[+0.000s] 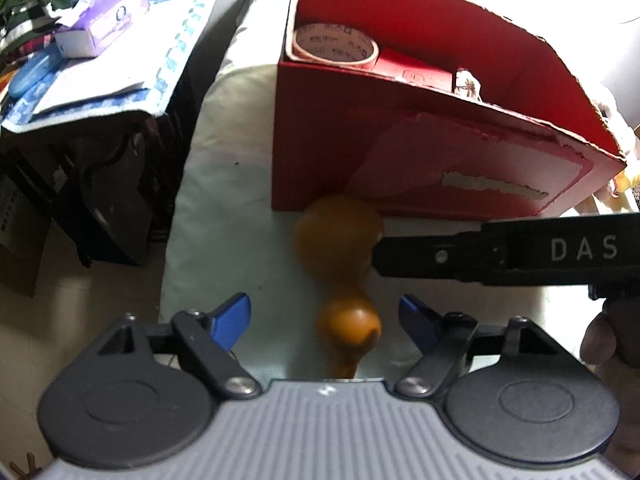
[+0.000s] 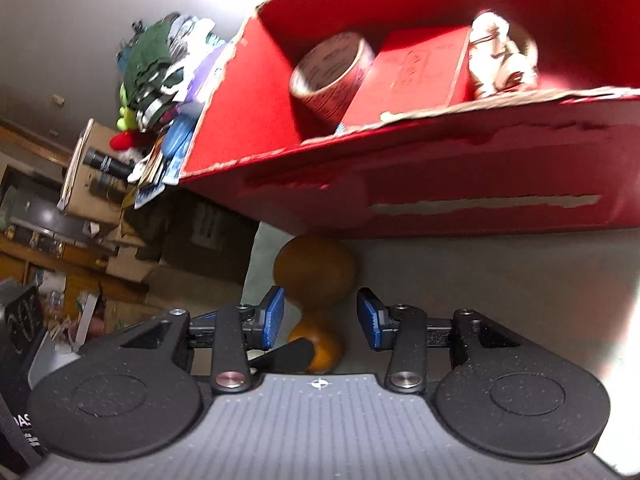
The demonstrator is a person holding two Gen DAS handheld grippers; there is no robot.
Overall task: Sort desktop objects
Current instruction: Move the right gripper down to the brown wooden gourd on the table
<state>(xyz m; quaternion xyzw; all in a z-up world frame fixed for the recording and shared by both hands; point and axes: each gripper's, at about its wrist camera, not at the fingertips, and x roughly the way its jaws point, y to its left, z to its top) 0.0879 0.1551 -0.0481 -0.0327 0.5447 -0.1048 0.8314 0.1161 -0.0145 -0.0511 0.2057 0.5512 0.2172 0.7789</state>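
An orange-brown gourd (image 1: 338, 264) lies on the pale table (image 1: 224, 216), its big bulb against the red cardboard box (image 1: 400, 152) at 12 o'clock. The left gripper (image 1: 324, 316) is released, its blue pads either side of the small bulb, not touching. The right gripper (image 2: 320, 318) is also spread, straddling the gourd's waist without contact. Motion blur softens the gourd. In the box, a tape roll (image 2: 332, 74), a red carton (image 2: 412, 72) and a blurred white item (image 2: 500, 56) are partly hidden by its wall.
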